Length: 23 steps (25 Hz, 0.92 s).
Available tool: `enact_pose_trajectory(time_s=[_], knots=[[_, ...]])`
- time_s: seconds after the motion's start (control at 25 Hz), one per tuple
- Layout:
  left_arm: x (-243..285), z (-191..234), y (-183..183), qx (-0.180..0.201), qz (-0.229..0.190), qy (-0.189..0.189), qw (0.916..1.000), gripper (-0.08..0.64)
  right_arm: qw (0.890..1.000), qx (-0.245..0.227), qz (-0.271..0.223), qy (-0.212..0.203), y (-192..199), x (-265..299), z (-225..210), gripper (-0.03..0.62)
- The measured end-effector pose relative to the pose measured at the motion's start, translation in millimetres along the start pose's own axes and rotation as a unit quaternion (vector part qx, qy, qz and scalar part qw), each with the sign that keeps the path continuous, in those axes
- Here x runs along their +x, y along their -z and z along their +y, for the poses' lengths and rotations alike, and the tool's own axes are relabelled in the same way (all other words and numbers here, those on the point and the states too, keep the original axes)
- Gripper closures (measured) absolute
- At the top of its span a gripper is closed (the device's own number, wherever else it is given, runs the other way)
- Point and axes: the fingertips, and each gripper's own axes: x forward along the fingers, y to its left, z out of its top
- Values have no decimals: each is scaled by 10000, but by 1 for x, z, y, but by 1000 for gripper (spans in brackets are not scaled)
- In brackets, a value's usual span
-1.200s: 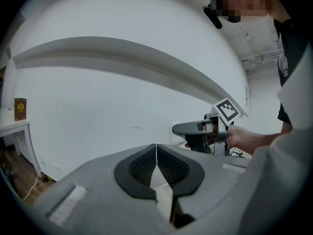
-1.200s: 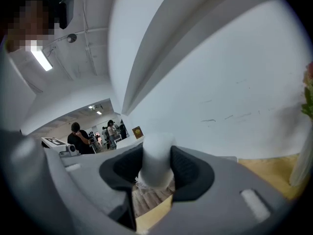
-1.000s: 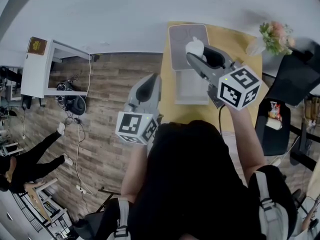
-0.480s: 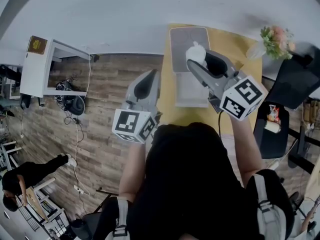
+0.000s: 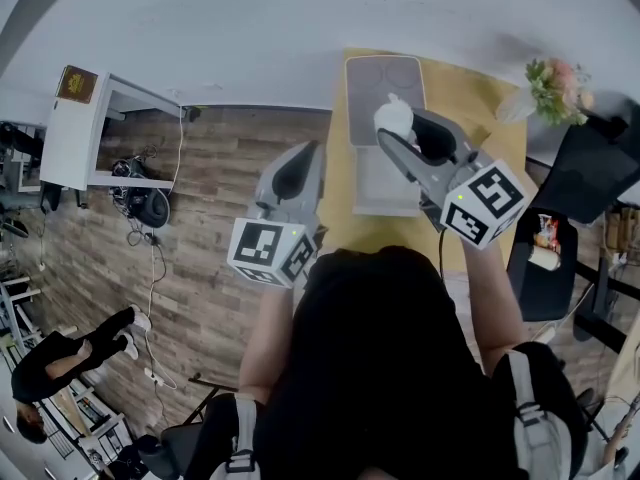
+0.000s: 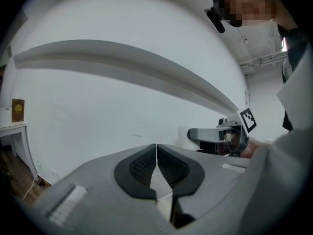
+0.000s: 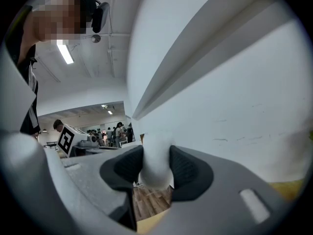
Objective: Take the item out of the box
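Observation:
My right gripper is shut on a small white rounded item, held in the air above the open white box on the yellow table. The box's lid lies flat beyond it. In the right gripper view the white item sits squeezed between both black pads, with the gripper pointing about level at a white wall. My left gripper hovers at the table's left edge, shut with nothing in it. Its black pads meet at the gripper's tips.
A vase of flowers stands at the table's far right corner, with a black chair beside the table. On the wood floor to the left are a white side table, cables and a person.
The right gripper has rolled a little and shifted slightly, still gripping the white item. The left gripper has stayed put. The person on the floor at the lower left has moved.

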Motion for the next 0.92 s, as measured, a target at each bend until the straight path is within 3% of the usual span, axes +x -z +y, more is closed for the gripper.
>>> enact_pose_trajectory(time_s=[0.92], knots=[[2,3,5,4,42,-24,10000,546,9999,-33,110,115,11,-3,-7,423]])
